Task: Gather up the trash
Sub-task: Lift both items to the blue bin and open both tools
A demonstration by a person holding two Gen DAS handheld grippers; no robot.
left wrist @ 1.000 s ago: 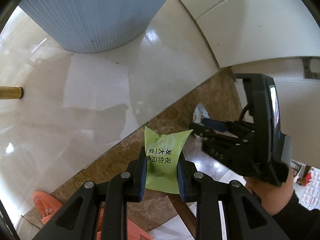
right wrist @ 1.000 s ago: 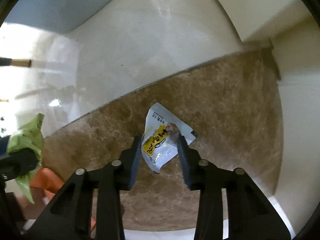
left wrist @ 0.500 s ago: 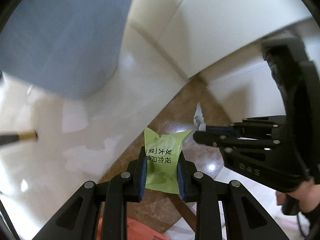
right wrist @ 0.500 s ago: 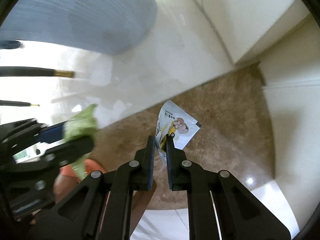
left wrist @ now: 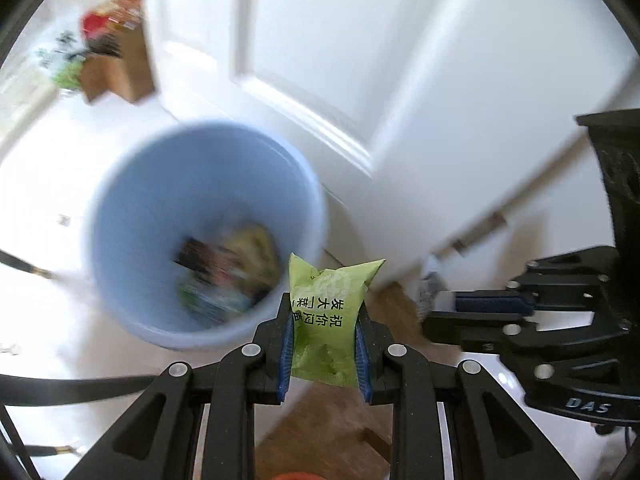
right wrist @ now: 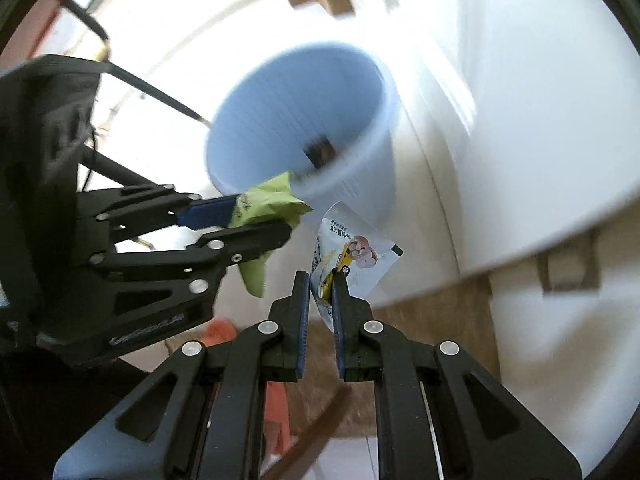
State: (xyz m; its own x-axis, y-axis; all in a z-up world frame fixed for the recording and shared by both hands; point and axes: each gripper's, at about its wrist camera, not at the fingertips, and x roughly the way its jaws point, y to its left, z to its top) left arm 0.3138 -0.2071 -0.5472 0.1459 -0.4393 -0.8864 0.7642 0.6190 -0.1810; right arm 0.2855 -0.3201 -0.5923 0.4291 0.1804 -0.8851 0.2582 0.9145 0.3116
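My left gripper (left wrist: 324,305) is shut on a green snack packet (left wrist: 326,320) with black print, held upright just in front of the near rim of a light blue bin (left wrist: 160,200). Blurred wrappers lie in the bin's bottom. My right gripper (right wrist: 320,280) is shut on the lower edge of a white and yellow snack packet (right wrist: 360,248), beside the bin (right wrist: 300,120) and below its rim. The right wrist view has the left gripper (right wrist: 260,220) and its green packet (right wrist: 272,200) to the left, at the bin's rim. From the left wrist, the right gripper (left wrist: 436,304) is at the right.
A white panelled door (left wrist: 400,80) stands right behind the bin. A cardboard box (left wrist: 120,60) with bright contents is at the far left. A brown marble strip (left wrist: 320,432) runs underneath, with an orange slipper (right wrist: 218,330) on it. Thin black legs (left wrist: 24,266) cross the pale floor.
The right gripper closed on the white packet and lifted it off the marble. Both grippers rose and tilted, so the bin's open top and contents have come into view.
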